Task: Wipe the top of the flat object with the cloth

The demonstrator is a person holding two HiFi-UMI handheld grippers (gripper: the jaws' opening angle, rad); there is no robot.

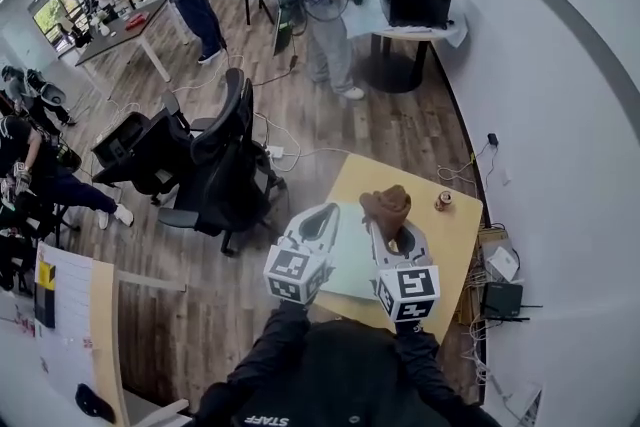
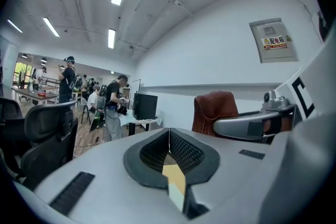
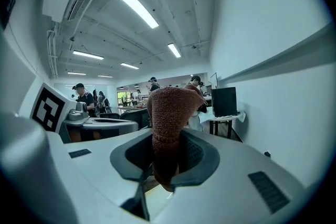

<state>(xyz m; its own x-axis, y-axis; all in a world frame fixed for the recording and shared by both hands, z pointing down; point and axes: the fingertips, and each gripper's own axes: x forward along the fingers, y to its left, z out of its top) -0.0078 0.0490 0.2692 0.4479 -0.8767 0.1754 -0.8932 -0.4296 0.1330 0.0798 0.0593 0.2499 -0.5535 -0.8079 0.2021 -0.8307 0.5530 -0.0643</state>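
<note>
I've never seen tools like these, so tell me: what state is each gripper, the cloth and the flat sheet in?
Left gripper: shut, empty.
Right gripper: shut on the cloth.
Cloth: bunched, sticking up from the jaws.
Flat sheet: flat on the table, partly hidden.

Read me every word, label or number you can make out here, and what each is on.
"STAFF": upside down on the person's dark top.
Yellow label on the wall panel: characters too blurred to read.
Marker cubes: patterns only, no text.
</note>
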